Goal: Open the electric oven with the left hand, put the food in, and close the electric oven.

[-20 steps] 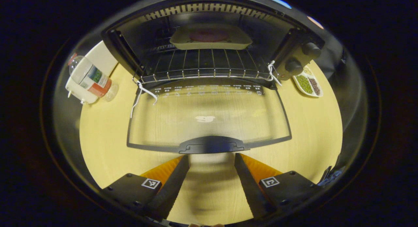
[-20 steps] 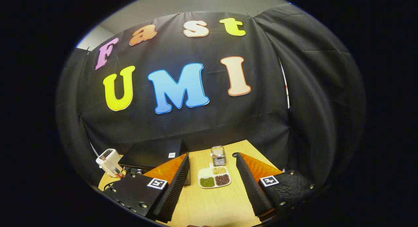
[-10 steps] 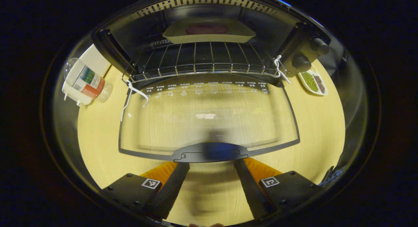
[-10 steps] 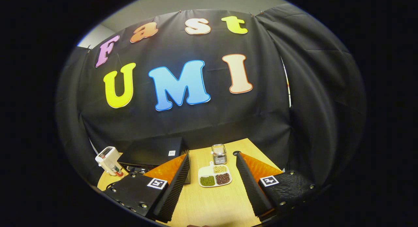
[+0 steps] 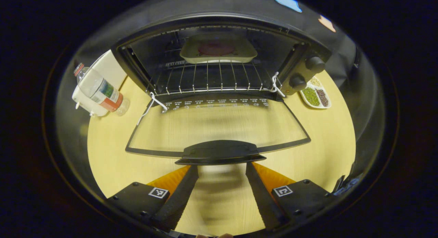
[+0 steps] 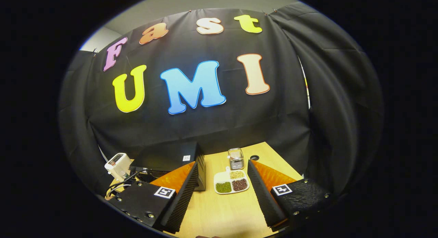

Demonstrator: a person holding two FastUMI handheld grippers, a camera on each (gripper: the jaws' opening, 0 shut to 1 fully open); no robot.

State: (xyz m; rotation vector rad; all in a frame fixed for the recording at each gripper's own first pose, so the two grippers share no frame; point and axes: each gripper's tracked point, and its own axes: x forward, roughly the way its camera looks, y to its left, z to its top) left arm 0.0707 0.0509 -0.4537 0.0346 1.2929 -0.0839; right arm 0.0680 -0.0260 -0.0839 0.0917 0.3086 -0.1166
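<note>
**Oven door down, dish of food on the rack**

While the glass door (image 5: 219, 128) of the black electric oven (image 5: 219, 22) hangs open across the middle of the left gripper view, the left gripper (image 5: 221, 193) sits at the bottom of the frame with its two black ribbed fingers (image 5: 178, 197) spread apart and nothing between them, their tips just below the door's black plastic handle (image 5: 220, 152); whether they touch it I cannot tell. Inside the oven, in the upper middle of the frame, a pale shallow rectangular dish (image 5: 218, 49) rests toward the back of the wire rack (image 5: 212, 78) and holds a dark reddish round piece of food (image 5: 216, 48). Two black knobs (image 5: 306, 73) sit on the oven's panel at upper right. Just past them, on the pale wooden table (image 5: 109, 155), a white divided tray (image 5: 314, 96) holds green beans in one section, dark reddish ones in another and paler ones in a third. At upper left a clear plastic bottle with a red cap (image 5: 99, 90) lies tilted against a white object.

In the right gripper view the right gripper (image 6: 222, 193) at the bottom of the frame is likewise spread wide and empty, above the table (image 6: 219, 214). Between its fingers, farther off, lies the divided tray (image 6: 231, 182), with a small clear jar (image 6: 235, 158) just behind it. The oven's black body (image 6: 171, 157) stands at lower left
</note>
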